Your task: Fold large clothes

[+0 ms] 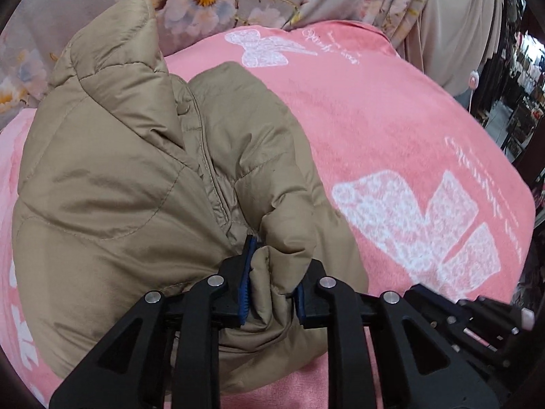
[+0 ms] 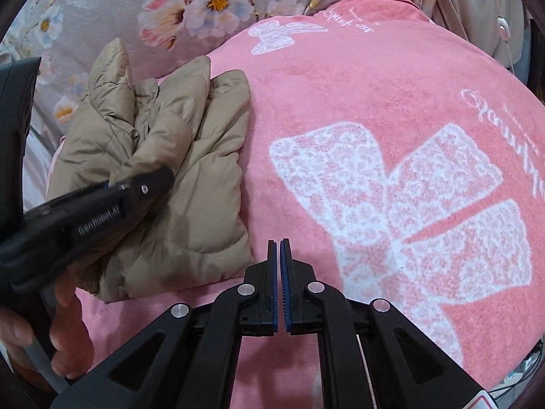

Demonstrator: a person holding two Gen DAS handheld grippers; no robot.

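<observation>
Closest to my lenses I count two tongs. My left tongs pinch one puffy fold of the single tan jacket, blue ribbed pads pressing the fabric from either side. My right tongs sit pressed nearly together with nothing between them, above the bare pink blanket. One hand shows at the lower left of the right view, cut off by the frame.

Beyond the tongs, the jacket lies bunched on the blanket's left part, quilted, slightly glossy, stitched into padded panels; its sleeves are folded in and I cannot trace them. The blanket is fleecy, printed with white lacy bows; I count two in the right view, plus script I cannot read. Farthest back hangs floral cloth with beige drapes at the right.
</observation>
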